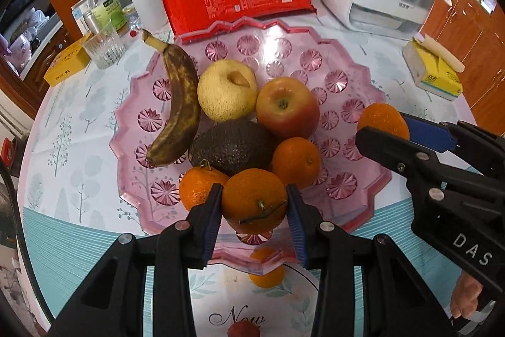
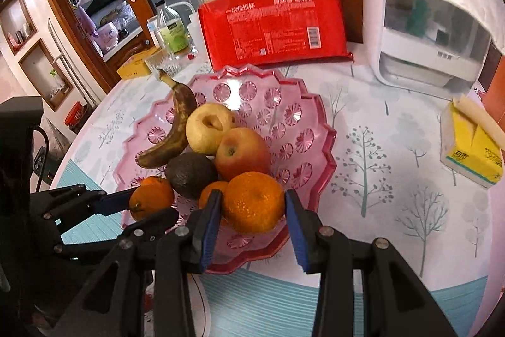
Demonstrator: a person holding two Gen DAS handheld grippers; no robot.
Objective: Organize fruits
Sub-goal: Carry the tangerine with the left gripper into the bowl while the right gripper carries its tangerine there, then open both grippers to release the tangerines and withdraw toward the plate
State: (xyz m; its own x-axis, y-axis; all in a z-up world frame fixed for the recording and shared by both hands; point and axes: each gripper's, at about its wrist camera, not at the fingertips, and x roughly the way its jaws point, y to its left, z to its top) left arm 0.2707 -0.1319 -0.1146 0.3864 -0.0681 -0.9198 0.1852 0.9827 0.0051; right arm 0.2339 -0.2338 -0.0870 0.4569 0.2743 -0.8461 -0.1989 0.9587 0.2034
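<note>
Here each claw (image 1: 255,204) (image 2: 252,204) grips a tangerine (image 1: 254,199) (image 2: 254,201) above the bowl (image 1: 347,179).

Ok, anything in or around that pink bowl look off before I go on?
Yes. The banana on the left of the pink bowl is mostly brown-black, clearly overripe beside the sound apple and pear. Also, one orange lies on the table under the bowl's near rim, outside it.
</note>
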